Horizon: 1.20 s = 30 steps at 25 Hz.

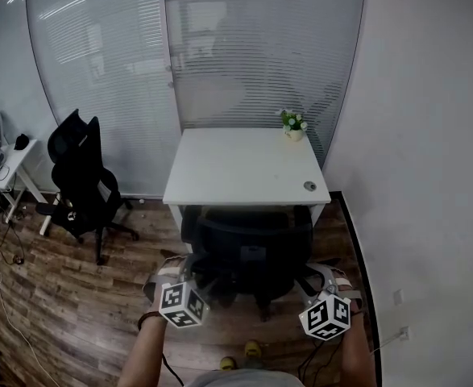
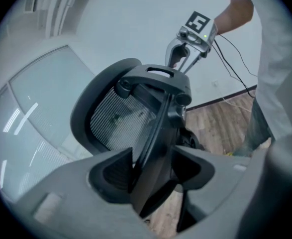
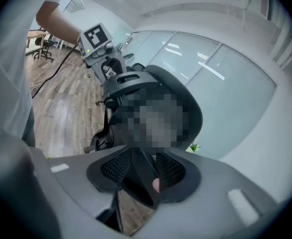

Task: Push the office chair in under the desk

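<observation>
Chair (image 1: 248,248) sits partly under the worktop (image 1: 244,168), back toward the person. Left tool (image 2: 153,171) stands slack around the backrest's edge; right tool (image 3: 146,176) clamps the opposite edge. Pushed from one side only, the chair could swivel and knock a worktop leg.

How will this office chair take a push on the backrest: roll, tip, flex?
The office chair probably rolls easily: its wheeled base sits on smooth wood floor. The mesh backrest may flex a little, though its rim looks stiff. Pushed high on one side, it could swivel.
</observation>
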Each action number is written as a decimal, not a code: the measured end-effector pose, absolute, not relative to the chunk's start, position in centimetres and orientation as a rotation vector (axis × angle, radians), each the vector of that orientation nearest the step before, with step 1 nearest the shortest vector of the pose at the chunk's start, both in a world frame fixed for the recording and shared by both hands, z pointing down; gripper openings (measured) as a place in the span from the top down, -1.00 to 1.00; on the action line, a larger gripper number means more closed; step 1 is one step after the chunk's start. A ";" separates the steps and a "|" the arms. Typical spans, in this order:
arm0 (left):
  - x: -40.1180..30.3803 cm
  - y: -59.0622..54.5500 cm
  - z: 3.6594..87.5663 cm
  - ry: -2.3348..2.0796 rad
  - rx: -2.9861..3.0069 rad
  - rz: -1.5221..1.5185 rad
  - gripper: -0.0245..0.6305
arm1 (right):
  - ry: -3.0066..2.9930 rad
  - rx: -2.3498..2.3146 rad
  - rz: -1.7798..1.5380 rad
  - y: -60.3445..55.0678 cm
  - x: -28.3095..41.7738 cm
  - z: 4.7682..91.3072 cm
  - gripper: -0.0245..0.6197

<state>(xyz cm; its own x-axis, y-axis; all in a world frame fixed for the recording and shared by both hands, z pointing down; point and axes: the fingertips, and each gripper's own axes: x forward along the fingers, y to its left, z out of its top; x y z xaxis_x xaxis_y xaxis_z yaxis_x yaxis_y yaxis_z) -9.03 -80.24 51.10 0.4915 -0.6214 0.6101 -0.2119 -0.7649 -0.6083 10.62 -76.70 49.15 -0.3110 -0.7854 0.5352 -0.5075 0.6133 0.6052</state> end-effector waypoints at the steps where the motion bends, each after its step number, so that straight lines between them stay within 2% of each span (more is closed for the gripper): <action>1: -9.1 -80.1 50.9 0.697 -2.285 -1.196 0.21 | -2.008 1.044 -0.397 -76.5 10.8 48.8 0.46; 13: -11.1 -78.7 47.1 1.016 -2.484 -0.906 0.40 | -2.169 1.396 -0.194 -74.7 11.9 45.0 0.49; 21: -11.9 -79.1 43.9 1.254 -2.572 -0.650 0.65 | -2.226 1.624 -0.104 -74.6 12.4 42.7 0.69; 28: -13.0 -79.4 42.7 1.382 -2.598 -0.524 0.74 | -2.257 1.738 -0.054 -74.7 12.7 41.7 0.85; 30: -13.2 -79.5 42.4 1.419 -2.600 -0.486 0.81 | -2.271 1.757 -0.038 -74.7 12.8 41.5 0.89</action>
<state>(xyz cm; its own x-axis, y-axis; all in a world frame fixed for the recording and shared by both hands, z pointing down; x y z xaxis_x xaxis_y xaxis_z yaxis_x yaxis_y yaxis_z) -13.22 -79.47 42.42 0.5029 -0.8377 0.2131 -0.7925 -0.5453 -0.2731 12.81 -74.71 41.49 -0.2286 -0.9537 0.1953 -0.9467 0.2645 0.1836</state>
